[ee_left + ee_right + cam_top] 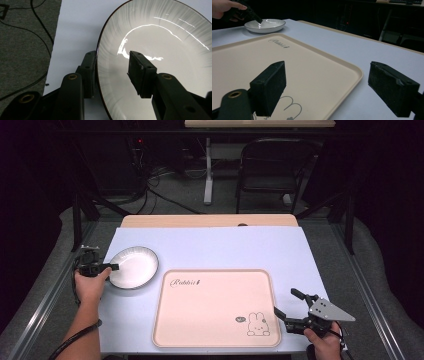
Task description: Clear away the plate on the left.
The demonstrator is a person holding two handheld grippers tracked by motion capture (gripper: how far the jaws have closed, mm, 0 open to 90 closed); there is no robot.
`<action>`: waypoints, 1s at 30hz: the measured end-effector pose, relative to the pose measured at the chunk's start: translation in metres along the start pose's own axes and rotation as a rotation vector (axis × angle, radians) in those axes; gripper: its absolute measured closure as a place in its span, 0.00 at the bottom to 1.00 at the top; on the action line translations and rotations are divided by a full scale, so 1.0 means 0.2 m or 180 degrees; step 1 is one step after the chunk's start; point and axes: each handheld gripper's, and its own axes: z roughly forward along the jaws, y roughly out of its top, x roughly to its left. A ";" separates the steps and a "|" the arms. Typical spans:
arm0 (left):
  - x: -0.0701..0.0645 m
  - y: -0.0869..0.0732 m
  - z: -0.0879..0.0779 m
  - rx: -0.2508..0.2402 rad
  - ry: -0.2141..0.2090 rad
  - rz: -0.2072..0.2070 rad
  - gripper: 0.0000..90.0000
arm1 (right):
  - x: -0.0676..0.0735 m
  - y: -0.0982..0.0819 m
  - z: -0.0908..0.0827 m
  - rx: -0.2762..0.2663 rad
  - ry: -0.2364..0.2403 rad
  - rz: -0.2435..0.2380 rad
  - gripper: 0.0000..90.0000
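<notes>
A white plate with a dark rim (132, 266) (162, 50) (265, 25) sits at the left of the table. My left gripper (114, 268) (112, 56) is open, its jaws straddling the plate's near-left rim, one outside against the rim and one over the inside. A beige tray with a rabbit drawing (215, 307) (249, 55) lies empty in the front middle. My right gripper (286, 302) (327, 75) is open and holds nothing. It hovers at the tray's right edge, one jaw over the tray and one over the table cover.
A pale blue cover (225, 247) spreads over the wooden table (207, 220). A black chair (272, 165), a table leg and cables stand on the floor behind. Grey carpet borders the table on both sides.
</notes>
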 end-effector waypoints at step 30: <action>0.00 0.01 0.03 0.0126 -0.0014 -0.0083 0.77 | 0.00 0.00 0.01 0.0036 0.0009 0.0014 0.16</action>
